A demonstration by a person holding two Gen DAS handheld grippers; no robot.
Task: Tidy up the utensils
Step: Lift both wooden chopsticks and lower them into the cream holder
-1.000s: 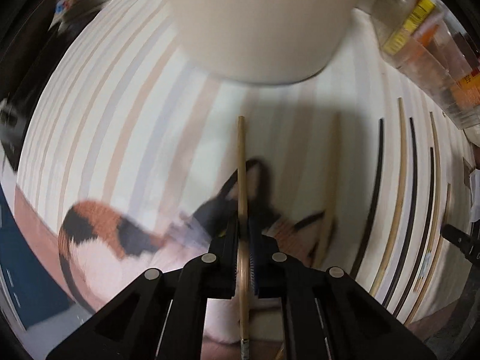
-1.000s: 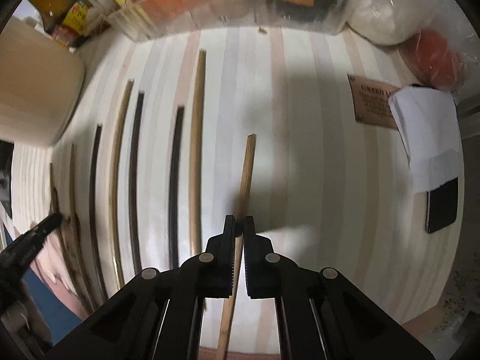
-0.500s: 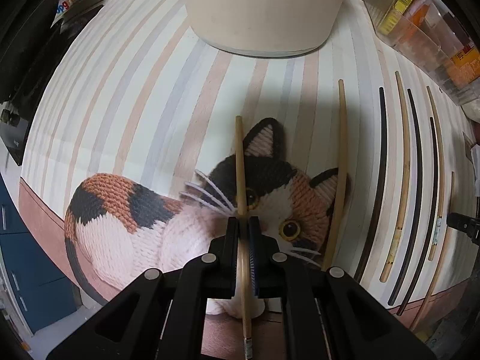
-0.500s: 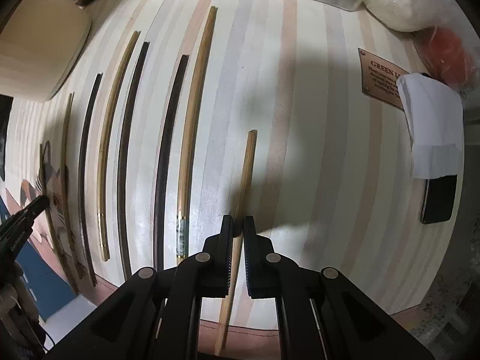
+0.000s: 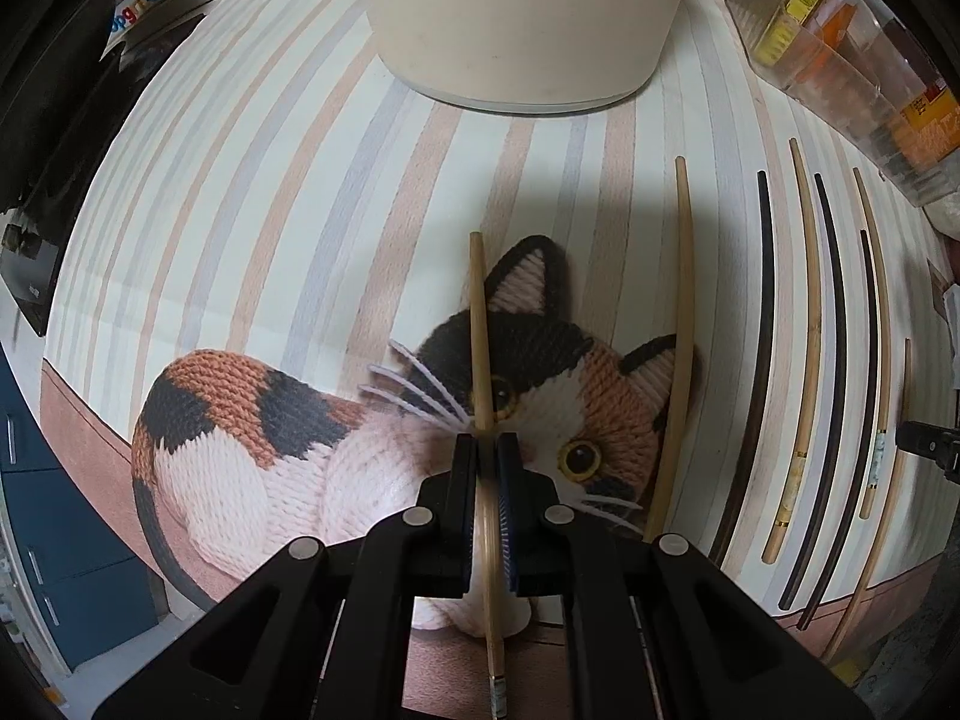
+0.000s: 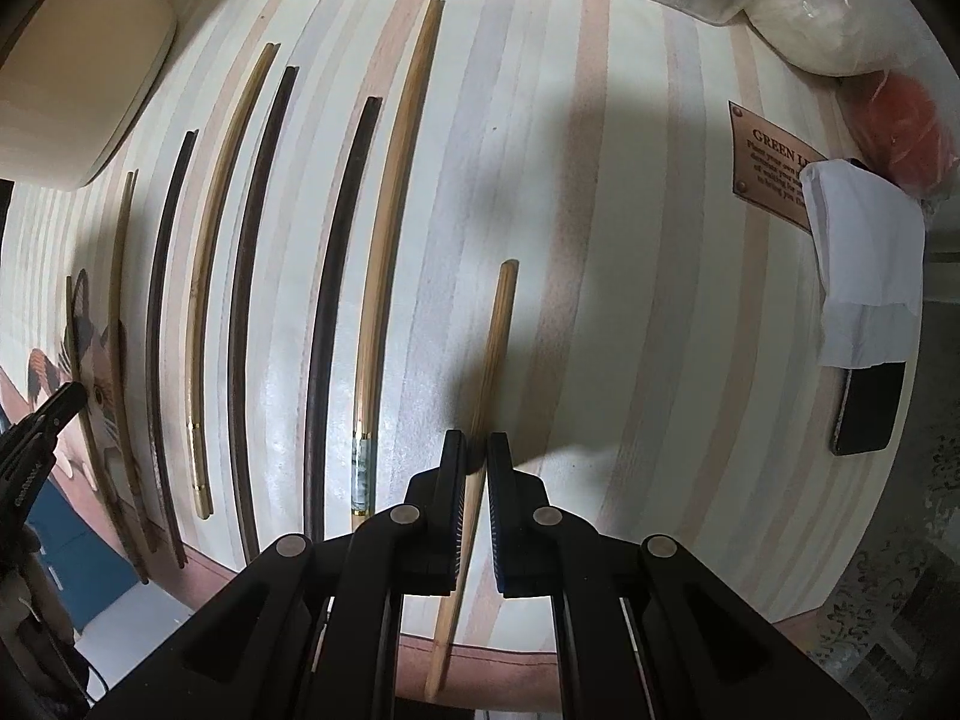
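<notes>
Left gripper (image 5: 487, 447): black two-finger tool pointing straight down at the tabletop, jaws closed on a pale bamboo chopstick (image 5: 479, 324) that runs lengthwise between the pads and out past both ends. This chopstick lies across the printed knitted calico cat (image 5: 252, 420) on the striped pastel table covering (image 5: 240, 180), close to the near edge. A second pale chopstick (image 5: 681, 330) lies just beside the cat's far ear, roughly parallel and apart from the held one.

Right gripper (image 6: 476, 450): likewise directed straight down, jaws closed on a light tan wooden chopstick (image 6: 495, 348) whose lower end overhangs the near edge of the tabletop.

Between the two grippers: a row of dark brown and pale wooden chopsticks (image 6: 327, 312), laid side by side, parallel and apart, their lower ends near the near edge.

Far edge: a cream cylindrical container (image 5: 522, 18) stands beyond the cat print; clear plastic bins (image 5: 840, 60) with packets line the far corner.

Right-hand edge: a brown printed card (image 6: 768, 162), a folded white cloth (image 6: 864, 264) overlapping a black flat rectangular object (image 6: 867, 408), and bagged items (image 6: 810, 18) in the far corner.
</notes>
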